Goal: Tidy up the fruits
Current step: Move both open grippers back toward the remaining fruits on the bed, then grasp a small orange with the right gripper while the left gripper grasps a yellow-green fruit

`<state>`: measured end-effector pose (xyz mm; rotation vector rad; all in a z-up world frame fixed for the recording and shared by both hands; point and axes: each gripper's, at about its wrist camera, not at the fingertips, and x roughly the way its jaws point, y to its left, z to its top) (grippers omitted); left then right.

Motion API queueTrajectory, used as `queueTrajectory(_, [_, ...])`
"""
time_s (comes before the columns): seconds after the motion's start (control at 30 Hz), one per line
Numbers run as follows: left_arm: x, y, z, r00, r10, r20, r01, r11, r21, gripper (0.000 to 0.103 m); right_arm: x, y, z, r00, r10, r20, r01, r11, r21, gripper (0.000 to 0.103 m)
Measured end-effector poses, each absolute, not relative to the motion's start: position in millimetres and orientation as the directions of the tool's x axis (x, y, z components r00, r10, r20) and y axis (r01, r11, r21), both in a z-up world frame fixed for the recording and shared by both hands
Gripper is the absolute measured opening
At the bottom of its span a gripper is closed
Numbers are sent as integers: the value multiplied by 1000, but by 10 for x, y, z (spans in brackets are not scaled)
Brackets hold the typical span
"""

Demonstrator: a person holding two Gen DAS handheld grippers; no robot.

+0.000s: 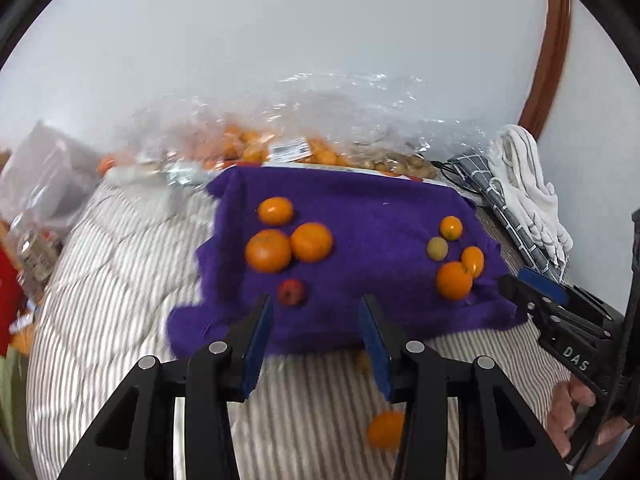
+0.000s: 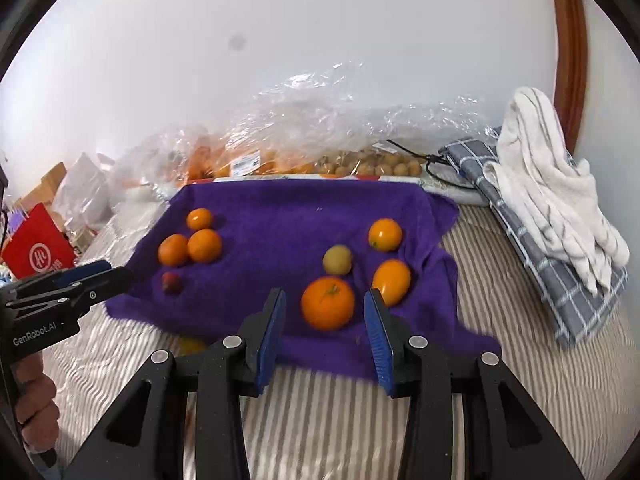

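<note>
A purple cloth (image 1: 360, 208) lies on striped bedding. On its left part sit three oranges (image 1: 268, 250) and a small red fruit (image 1: 291, 291). On its right part lie a big orange (image 2: 328, 303), a yellow-green fruit (image 2: 337, 259) and two smaller orange fruits (image 2: 385, 234). My left gripper (image 1: 316, 302) is open over the cloth's near edge, nothing between its fingers. My right gripper (image 2: 325, 296) is open; the big orange shows in the gap with cloth visible either side of it. One orange (image 1: 386, 430) lies off the cloth on the bedding.
Clear plastic bags (image 2: 304, 128) of oranges and small brown fruits line the wall behind the cloth. A folded grey checked cloth (image 2: 552, 280) with a white towel (image 2: 552, 184) lies at the right. A red bag (image 2: 38, 256) and clutter stand at the left.
</note>
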<state>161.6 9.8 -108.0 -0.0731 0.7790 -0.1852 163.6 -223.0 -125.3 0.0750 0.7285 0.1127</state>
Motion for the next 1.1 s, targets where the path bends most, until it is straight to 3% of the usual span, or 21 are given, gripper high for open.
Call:
queueTrajectory(0.23, [1258, 466, -1183, 713, -154, -685, 62, 986, -157, 45, 1239, -2083, -1257, 747, 140, -650, -80, 989, 121, 41])
queueTrajectory(0.37, [1157, 611, -1282, 669, -202, -715, 80, 976, -200, 45, 1095, -1998, -1312, 719, 161, -676, -104, 987, 124, 41])
queueTrajectory(0.67, [1002, 924, -1566, 638, -89, -765, 15, 995, -103, 45, 1044, -1663, -1611, 614, 242, -751, -176, 970, 168, 41])
queueTrajectory(0.87, [962, 1055, -1737, 619, -115, -777, 4, 990, -143, 45, 1041, -1258, -1681, 597, 294, -746, -278, 949, 152, 41])
queueTrajectory(1.1, [966, 1046, -1800, 629, -108, -770, 9, 991, -131, 45, 1177, -1071, -1893, 544, 283, -790, -283, 948, 145, 41])
